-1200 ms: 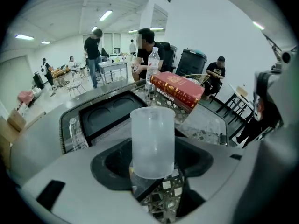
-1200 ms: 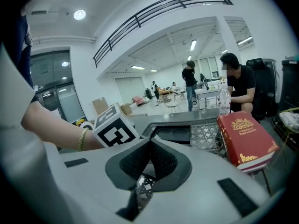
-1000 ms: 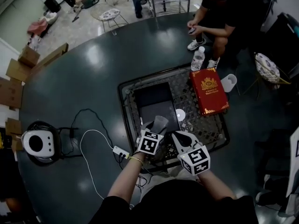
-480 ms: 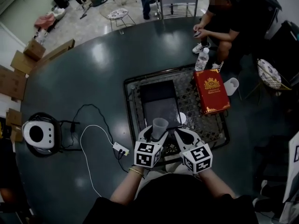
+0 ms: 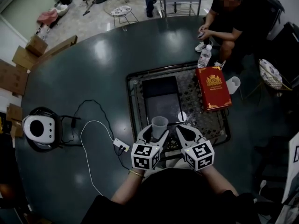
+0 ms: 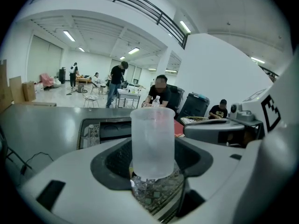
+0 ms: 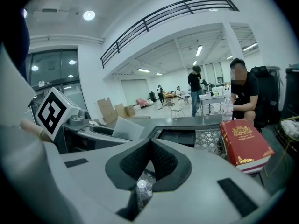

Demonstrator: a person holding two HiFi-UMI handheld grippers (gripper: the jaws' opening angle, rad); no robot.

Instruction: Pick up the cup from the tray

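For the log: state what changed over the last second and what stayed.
The left gripper, shut on the cup throughout, drew it back from over the dark tray toward the person. Nothing was grasped or released. The right gripper stayed shut and empty beside it; the red book did not move.

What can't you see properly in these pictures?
- Lower part of the cup: head view, the left tongs cover it.
- Near edge of the tray: head view, left tongs and right tongs cover it.
- Gold print on the red box: too small in head view, blurry in right gripper view.
- The white round thing on the tray: too small to name.
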